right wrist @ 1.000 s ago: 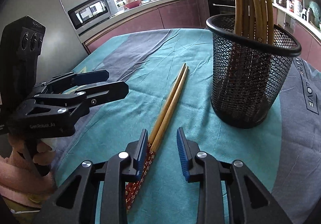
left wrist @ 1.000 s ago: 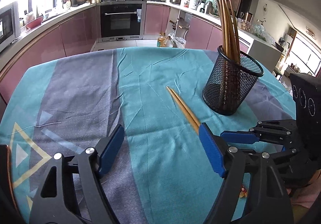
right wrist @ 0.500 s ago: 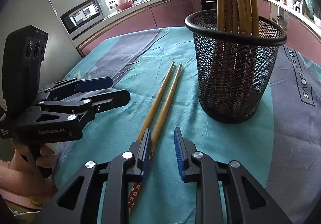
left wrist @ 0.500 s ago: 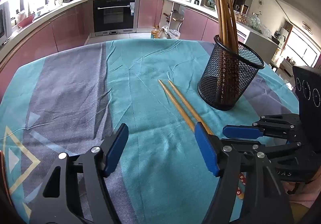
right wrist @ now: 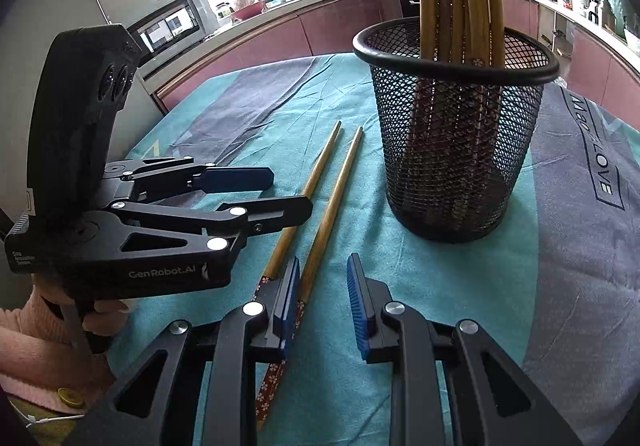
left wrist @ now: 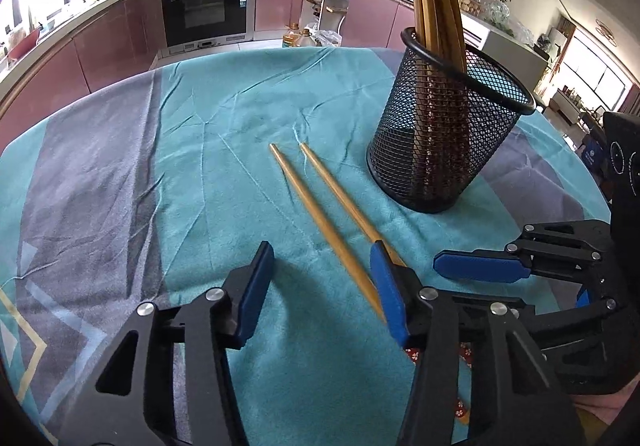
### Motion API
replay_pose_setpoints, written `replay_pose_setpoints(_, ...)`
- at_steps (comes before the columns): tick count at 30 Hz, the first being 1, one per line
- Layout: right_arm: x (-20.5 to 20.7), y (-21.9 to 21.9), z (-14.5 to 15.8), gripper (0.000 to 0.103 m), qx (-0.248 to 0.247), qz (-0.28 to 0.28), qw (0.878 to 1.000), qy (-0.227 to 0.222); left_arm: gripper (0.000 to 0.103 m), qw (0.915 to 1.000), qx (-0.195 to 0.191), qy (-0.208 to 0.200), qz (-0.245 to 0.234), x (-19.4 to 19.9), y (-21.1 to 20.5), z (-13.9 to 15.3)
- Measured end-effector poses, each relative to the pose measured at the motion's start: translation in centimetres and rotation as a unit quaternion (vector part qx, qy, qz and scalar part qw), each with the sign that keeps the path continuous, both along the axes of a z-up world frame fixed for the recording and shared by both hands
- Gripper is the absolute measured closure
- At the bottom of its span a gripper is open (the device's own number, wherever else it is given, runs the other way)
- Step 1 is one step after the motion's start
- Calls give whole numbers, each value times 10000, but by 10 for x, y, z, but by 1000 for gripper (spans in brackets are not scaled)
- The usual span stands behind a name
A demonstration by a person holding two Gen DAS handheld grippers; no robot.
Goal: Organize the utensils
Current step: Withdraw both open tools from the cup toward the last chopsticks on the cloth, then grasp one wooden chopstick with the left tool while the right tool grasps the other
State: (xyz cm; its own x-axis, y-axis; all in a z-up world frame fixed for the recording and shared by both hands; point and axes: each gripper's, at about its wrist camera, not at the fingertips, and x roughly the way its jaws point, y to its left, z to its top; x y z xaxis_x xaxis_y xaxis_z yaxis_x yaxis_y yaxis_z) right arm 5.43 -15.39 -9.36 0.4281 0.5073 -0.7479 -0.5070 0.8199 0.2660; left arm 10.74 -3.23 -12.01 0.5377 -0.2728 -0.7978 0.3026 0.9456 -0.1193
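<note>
On the left, the left gripper (left wrist: 320, 286) is seen low over the teal tablecloth (left wrist: 224, 134). Its jaws are closing, but nothing is pinched yet. One chopstick of the loose chopsticks (left wrist: 320, 214) runs into the gap near the right pad; the other passes behind that pad. Bare cloth is seen under most of the gap.

In the middle, the two chopsticks are laid flat, almost side by side. Their thin tips are pointed away toward the kitchen, and their thick patterned ends are pointed back toward the grippers. So their long line runs almost the same way the fingers point, not across the gap.

The right gripper (right wrist: 324, 298) is held over the thick ends. Its jaws are set narrow but not pressed together. One stick is seen between the pads, just beside the left pad, and the other is left outside it. No grip is shown. The right gripper seems better lined up on that stick.

On the right, the black mesh cup (left wrist: 448, 150) is stood upright near the tips, with more chopsticks inside.
</note>
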Motion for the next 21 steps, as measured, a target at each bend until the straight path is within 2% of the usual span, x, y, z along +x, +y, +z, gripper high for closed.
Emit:
replay_pose_setpoints(5, 0, 1, 0, 81, -39, 19, 10000, -35, 66, 10000, 19, 22, -14, 1, -2, -1)
replay_pose_setpoints(11, 5, 4, -1, 81, -33, -5, 10000, -46, 83, 10000, -6, 65, -76, -1, -1, -2)
replay_pose_setpoints(18, 13, 9, -1, 81, -41, -26, 10000, -57, 90, 9997, -94, 111, -205, -10, 14, -2)
replay_pose_setpoints(21, 18, 13, -1, 81, -75, -33, 9999, -71, 87, 9998, -118, 124, -135, -11, 17, -1)
